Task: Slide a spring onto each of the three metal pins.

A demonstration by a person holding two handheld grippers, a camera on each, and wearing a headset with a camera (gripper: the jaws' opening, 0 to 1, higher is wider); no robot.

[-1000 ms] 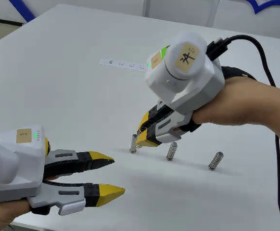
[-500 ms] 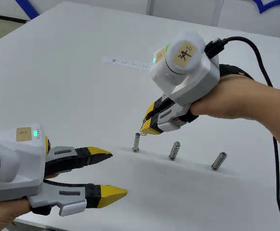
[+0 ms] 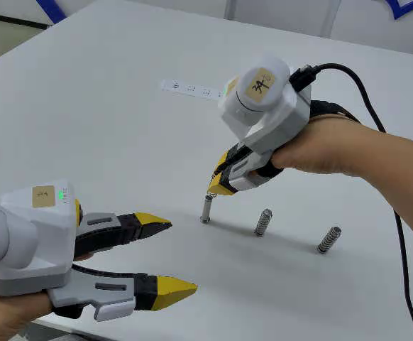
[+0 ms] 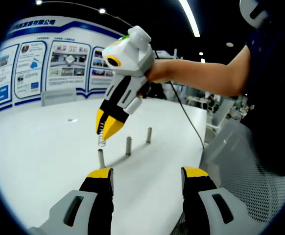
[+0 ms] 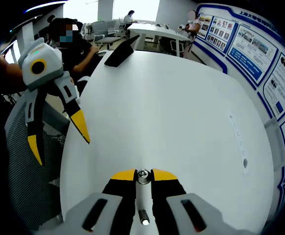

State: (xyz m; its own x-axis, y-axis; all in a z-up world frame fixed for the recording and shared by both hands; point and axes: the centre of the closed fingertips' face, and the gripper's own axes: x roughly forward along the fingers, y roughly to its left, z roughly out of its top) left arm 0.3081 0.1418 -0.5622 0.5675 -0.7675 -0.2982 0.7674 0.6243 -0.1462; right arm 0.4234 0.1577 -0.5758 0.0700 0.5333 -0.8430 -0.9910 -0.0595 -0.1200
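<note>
Spring (image 4: 102, 140) in right gripper (image 3: 218, 189) above bare pin (image 3: 206, 209); sprung pins (image 3: 263, 222) beside.

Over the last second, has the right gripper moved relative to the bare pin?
Yes. The right gripper has risen from beside the bare pin to just above its top, holding a spring.

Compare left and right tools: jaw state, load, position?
The left tool is open and holds nothing; the right tool is shut on a spring. The left tool is well clear of the bare pin; the right tool points down just above it. Both have yellow tips.
</note>
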